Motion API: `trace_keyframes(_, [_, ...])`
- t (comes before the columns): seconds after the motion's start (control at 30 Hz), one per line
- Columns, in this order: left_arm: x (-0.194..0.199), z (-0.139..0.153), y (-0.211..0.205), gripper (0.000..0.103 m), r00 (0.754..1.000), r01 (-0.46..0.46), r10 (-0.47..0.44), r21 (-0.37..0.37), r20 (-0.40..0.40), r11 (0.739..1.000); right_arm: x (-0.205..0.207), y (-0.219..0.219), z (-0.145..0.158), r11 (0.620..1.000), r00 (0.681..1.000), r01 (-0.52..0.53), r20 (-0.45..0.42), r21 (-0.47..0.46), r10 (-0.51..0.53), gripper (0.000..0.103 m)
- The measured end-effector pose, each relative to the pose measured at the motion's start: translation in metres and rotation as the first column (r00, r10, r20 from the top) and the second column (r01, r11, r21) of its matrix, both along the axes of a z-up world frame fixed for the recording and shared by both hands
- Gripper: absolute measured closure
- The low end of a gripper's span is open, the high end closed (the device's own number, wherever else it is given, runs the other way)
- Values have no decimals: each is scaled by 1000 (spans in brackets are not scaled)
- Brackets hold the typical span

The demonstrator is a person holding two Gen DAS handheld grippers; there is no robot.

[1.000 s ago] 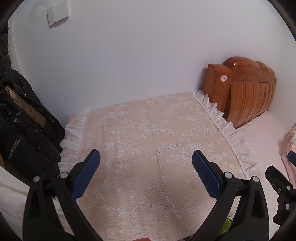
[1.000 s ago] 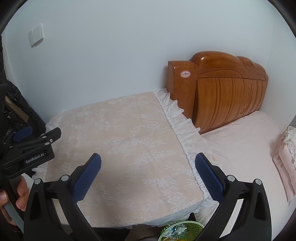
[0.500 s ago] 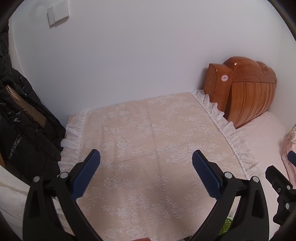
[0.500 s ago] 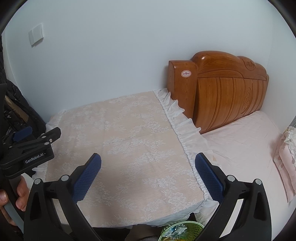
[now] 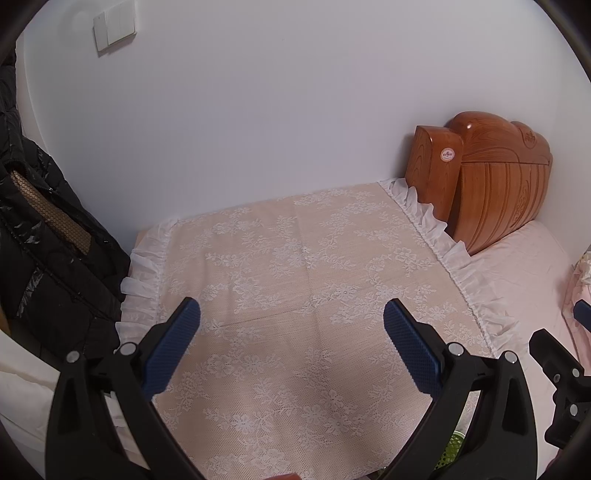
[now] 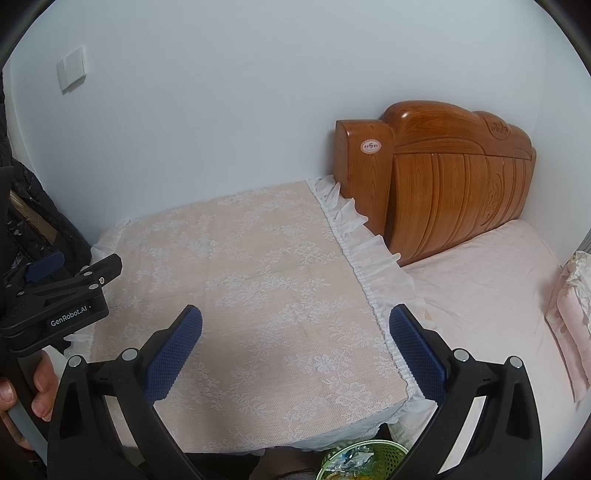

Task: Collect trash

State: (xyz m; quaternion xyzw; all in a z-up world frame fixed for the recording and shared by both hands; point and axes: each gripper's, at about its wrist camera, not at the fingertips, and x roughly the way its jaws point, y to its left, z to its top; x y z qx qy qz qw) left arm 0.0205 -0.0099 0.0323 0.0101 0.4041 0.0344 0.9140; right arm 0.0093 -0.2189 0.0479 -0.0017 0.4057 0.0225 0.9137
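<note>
My left gripper point(image 5: 291, 332) is open and empty, held above a bedside table covered by a beige lace cloth point(image 5: 295, 288). My right gripper point(image 6: 295, 336) is open and empty above the same cloth point(image 6: 251, 280), near its right front corner. A green trash basket point(image 6: 364, 459) with crumpled wrappers inside sits on the floor below the table's front edge; a sliver of it shows in the left wrist view point(image 5: 452, 448). I see no loose trash on the cloth. The left gripper's body point(image 6: 55, 299) shows at the left of the right wrist view.
A wooden headboard point(image 6: 443, 177) stands right of the table, with a pink bed point(image 6: 487, 295) beside it. A black jacket point(image 5: 44, 251) hangs at the left. A white wall with a light switch point(image 5: 114, 27) is behind. A folded pink pillow point(image 6: 570, 317) lies at far right.
</note>
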Motion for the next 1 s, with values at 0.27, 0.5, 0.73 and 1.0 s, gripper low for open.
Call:
trace_keyframes(0.27, [1, 0, 0, 8, 1000, -1, 1, 0, -1, 1000, 0, 1, -1, 1000, 1000, 1, -2, -2, -1, 2])
trace_keyframes(0.5, [0, 0, 0, 8, 1000, -1, 1, 2, 0, 1000, 1, 1, -1, 1000, 1000, 0, -3, -1, 0, 2])
trace_keyframes(0.73, [0, 0, 0, 8, 1000, -3, 3, 5, 2, 1000, 2, 2, -1, 1000, 1000, 2, -5, -2, -2, 2])
trace_keyframes(1.0, [-1, 0, -4, 8, 1000, -3, 3, 22, 10, 1000, 2, 2, -1, 1000, 1000, 2, -6, -2, -2, 2])
